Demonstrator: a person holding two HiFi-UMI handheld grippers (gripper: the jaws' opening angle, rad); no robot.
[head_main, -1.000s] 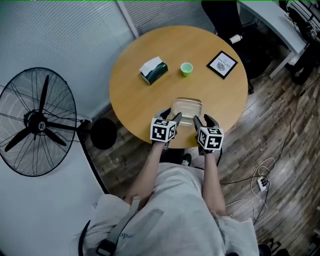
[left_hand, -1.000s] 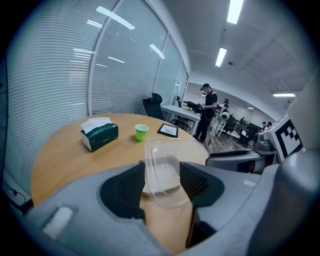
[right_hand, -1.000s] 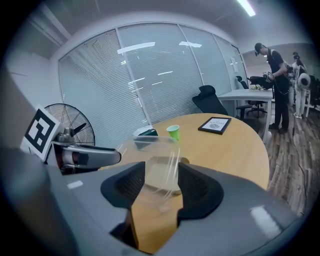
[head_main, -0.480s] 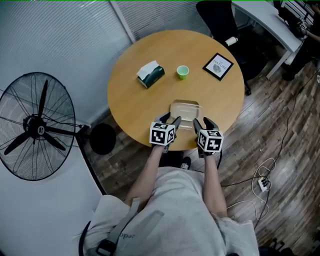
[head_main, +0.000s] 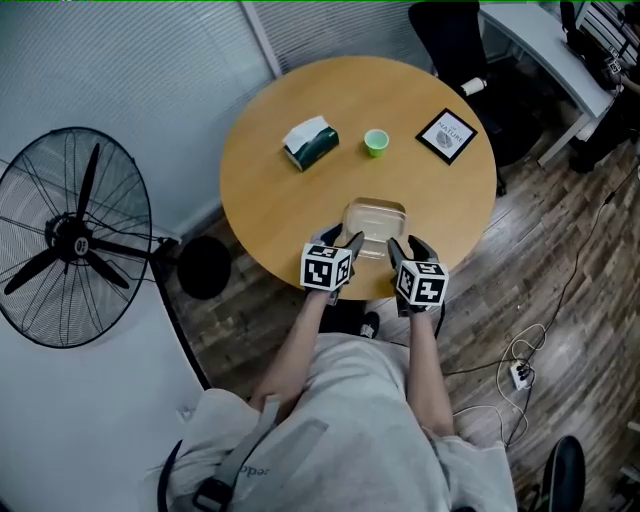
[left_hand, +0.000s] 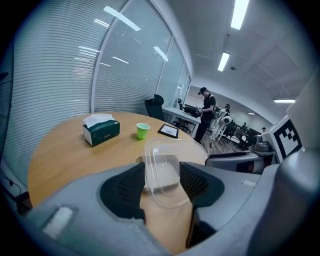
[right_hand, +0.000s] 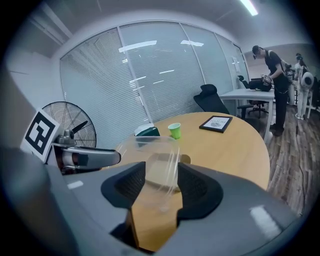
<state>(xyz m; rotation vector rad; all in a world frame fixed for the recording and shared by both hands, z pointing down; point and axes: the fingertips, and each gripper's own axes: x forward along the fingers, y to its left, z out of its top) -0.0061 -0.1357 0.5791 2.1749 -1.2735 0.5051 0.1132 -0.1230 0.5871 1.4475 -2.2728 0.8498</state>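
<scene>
Head view: left tool (head_main: 350, 240) and right tool (head_main: 393, 245) stand side by side at the near edge of the round counter (head_main: 270, 200), both at the near rim of the beige tray (head_main: 378, 205). Left gripper view: the jaws are closed against the near rim of the clear lid (left_hand: 165, 155), which is raised and tilted above the tray. Right gripper view shows the same lid edge-on, clamped between that tool's pads. Compared with one second ago, neither tool has moved on the lid and its tilt is unchanged. Only the head camera has drifted a little, so a dark round object (head_main: 560, 470) now enters at lower right. The tissue box (head_main: 310, 142), green cup (head_main: 376, 142) and framed card (head_main: 447, 134) lie as before, well apart from the tools. Judged from this, the two-handed hold is steady and the lid is paused part-way open, neither lifted further nor set down
</scene>
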